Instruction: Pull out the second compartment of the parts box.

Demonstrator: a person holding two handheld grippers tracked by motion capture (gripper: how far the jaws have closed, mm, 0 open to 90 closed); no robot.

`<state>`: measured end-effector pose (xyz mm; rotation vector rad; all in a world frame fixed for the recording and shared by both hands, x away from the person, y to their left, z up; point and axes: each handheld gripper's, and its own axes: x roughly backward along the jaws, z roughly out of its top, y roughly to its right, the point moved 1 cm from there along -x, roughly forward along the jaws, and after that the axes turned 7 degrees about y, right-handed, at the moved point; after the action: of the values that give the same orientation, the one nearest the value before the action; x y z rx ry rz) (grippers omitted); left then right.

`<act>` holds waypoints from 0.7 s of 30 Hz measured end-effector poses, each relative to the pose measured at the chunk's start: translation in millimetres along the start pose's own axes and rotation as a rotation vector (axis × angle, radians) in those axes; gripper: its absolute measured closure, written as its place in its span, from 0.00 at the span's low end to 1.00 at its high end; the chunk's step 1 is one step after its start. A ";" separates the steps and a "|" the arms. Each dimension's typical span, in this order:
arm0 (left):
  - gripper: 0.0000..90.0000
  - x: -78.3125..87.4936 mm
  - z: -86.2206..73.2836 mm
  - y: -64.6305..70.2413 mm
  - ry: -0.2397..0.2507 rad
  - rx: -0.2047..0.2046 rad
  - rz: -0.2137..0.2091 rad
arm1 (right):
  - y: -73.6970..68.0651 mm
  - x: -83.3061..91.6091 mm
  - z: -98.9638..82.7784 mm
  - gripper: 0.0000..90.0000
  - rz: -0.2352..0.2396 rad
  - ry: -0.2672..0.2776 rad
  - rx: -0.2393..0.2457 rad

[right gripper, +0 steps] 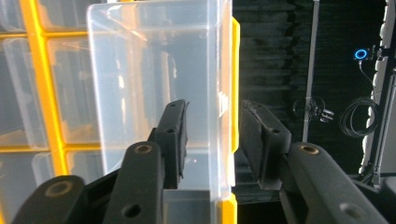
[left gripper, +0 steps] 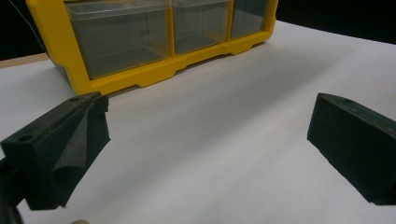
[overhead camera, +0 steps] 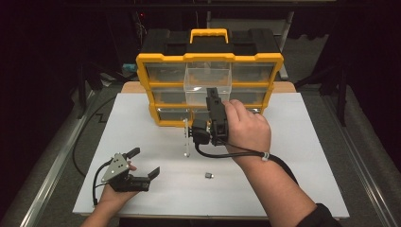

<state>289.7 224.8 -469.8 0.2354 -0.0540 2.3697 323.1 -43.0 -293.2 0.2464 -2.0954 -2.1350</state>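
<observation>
- The yellow-and-black organizer [overhead camera: 209, 80] stands at the far edge of the white tabletop [overhead camera: 293, 156], its rows of clear drawers facing the person.
- One clear drawer [overhead camera: 208, 79] in the middle of the upper row is pulled part of the way out toward the person — it juts well clear of the yellow front.
- The right tongs [overhead camera: 213, 94] are raised at that drawer; in the right gripper view [right gripper: 210, 135] one jaw sits inside the drawer and the other outside, with the drawer's clear wall [right gripper: 219, 93] between them.
- The jaws there are narrow yet slack: the outer pad stands off the wall, so nothing is clamped.
- The left tongs [overhead camera: 145, 162] rest low at the near left of the tabletop, lying on their side — jaws spread wide, nothing between them.
- A small dark metal piece [overhead camera: 208, 176] lies alone on the tabletop, near the front, between the two hands.
- A thin clear upright strip [overhead camera: 186, 137] stands just in front of the organizer, beside the right hand [overhead camera: 246, 127].
</observation>
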 end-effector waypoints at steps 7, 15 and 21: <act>0.00 -0.1 0.0 -0.1 -0.001 0.001 0.003 | -16.7 14.8 -7.9 0.59 0.039 0.011 -0.023; 0.00 -0.4 -0.2 0.1 -0.003 0.000 0.004 | -55.8 23.8 -22.0 0.53 0.116 0.005 -0.038; 0.00 -0.9 -0.7 0.0 -0.006 -0.003 0.005 | -89.9 27.0 -33.8 0.50 0.176 -0.010 -0.053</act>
<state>290.2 224.3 -470.6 0.2412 -0.0615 2.3739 305.3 -80.0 -384.1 0.0435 -1.9810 -2.0887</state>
